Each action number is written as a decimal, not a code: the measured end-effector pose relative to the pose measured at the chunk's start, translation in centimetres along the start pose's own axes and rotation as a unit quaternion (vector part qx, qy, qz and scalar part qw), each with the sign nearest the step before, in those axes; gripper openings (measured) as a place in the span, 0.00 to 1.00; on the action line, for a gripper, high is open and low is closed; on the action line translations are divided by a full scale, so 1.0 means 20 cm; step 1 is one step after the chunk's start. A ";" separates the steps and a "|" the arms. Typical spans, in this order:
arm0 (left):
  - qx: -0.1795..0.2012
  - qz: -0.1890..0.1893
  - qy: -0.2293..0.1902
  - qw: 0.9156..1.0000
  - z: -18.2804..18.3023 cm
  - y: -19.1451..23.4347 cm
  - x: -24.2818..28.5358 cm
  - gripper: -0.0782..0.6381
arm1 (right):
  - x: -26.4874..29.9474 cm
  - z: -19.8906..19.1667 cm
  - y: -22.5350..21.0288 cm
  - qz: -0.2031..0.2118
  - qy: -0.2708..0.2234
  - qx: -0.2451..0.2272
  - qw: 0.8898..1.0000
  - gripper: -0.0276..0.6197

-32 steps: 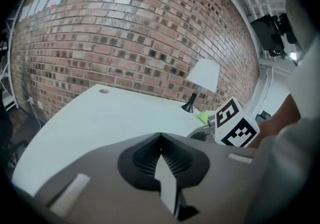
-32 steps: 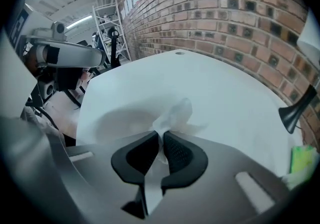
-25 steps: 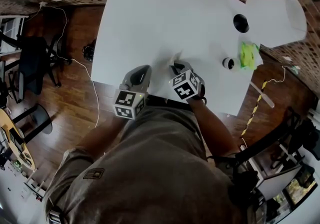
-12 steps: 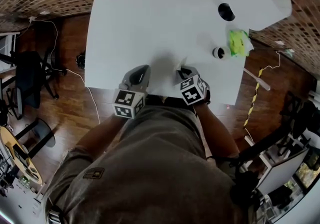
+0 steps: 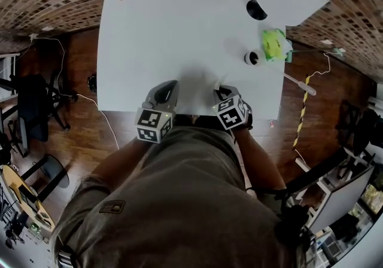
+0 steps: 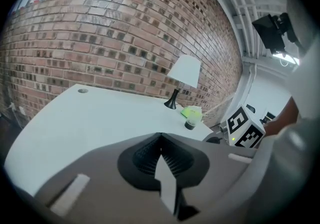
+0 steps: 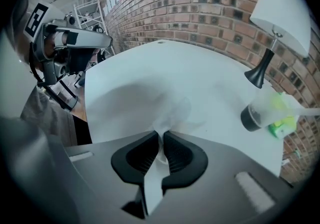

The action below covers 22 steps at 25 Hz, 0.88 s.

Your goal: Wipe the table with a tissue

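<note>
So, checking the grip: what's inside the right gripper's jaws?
The right gripper is shut on a white tissue, which fans out onto the white table. The tissue's pinched part is hidden between the pads.

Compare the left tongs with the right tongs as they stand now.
The right tongs pinch the white tissue; the left tongs are closed on nothing. The right tongs tilt down at the table; the left tongs look more level, toward the brick wall. Both sit at the table's near edge.
</note>
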<state>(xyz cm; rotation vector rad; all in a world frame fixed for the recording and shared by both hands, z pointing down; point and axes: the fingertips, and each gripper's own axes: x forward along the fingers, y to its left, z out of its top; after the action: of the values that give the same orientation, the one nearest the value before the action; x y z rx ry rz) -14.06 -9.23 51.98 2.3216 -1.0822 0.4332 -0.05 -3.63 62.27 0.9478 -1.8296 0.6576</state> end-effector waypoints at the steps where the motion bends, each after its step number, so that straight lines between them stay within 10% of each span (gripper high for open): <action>1: 0.000 0.001 0.001 1.000 0.00 0.00 0.00 0.11 | 0.00 0.00 0.00 0.000 -0.002 0.001 1.000 0.11; 22: 0.016 -0.015 -0.007 1.000 -0.07 -0.15 -0.03 0.11 | -0.20 -0.11 -0.01 -0.026 -0.047 0.026 0.998 0.22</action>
<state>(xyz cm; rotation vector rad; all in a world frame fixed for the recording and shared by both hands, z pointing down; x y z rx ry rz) -12.16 -6.34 51.76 2.3690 -1.0528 0.4270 2.14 -0.76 59.49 1.0730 -1.8704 0.6404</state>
